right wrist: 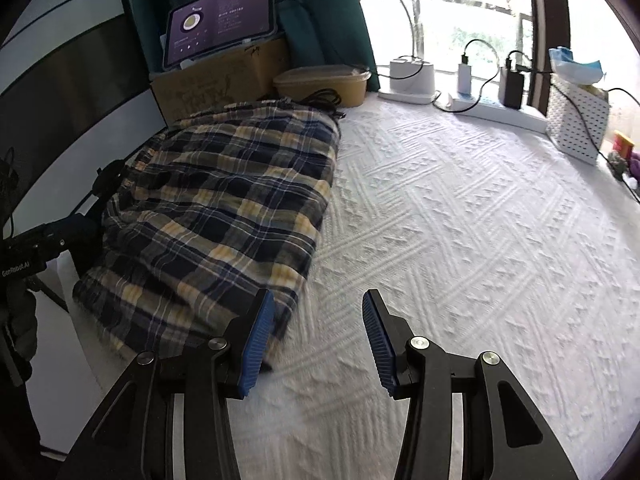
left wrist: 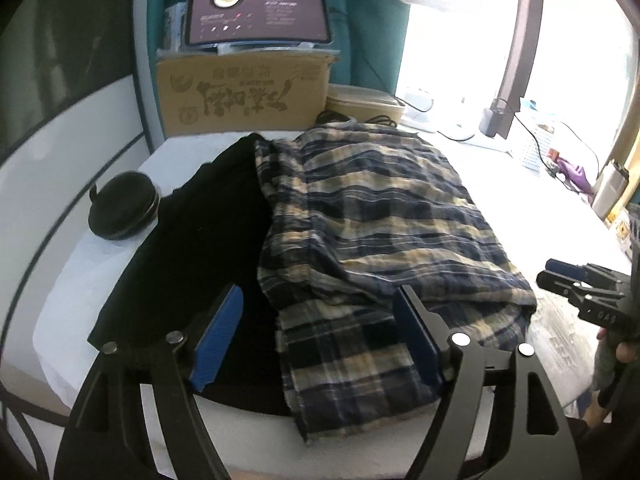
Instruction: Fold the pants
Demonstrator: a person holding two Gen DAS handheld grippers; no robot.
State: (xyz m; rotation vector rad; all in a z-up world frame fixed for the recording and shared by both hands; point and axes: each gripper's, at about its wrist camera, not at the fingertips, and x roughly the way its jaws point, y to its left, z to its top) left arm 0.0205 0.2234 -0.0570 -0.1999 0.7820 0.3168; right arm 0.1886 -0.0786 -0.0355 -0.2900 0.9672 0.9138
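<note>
The plaid pants (left wrist: 380, 216) lie folded in a thick bundle on the white textured bedcover (right wrist: 460, 220), partly over a black garment (left wrist: 192, 248). My left gripper (left wrist: 320, 300) hovers over the pants' near end, its blue pads wide apart and pressing on nothing. In the right wrist view the pants (right wrist: 224, 200) lie to the left. My right gripper (right wrist: 318, 300) stands open just past their near right corner, with only bedcover between its pads. Each gripper shows in the other's view: the right gripper (left wrist: 560, 276) beside the bundle's right edge, the left gripper (right wrist: 60, 236) at its left side.
A cardboard box (left wrist: 244, 92) with a lit tablet (left wrist: 256, 10) on top stands behind the pants. A lidded tub (right wrist: 320, 80) sits beside it. A round black zip case (left wrist: 122, 210) lies at the left. Chargers and cables (right wrist: 464, 80) and a white basket (right wrist: 576, 120) line the window side.
</note>
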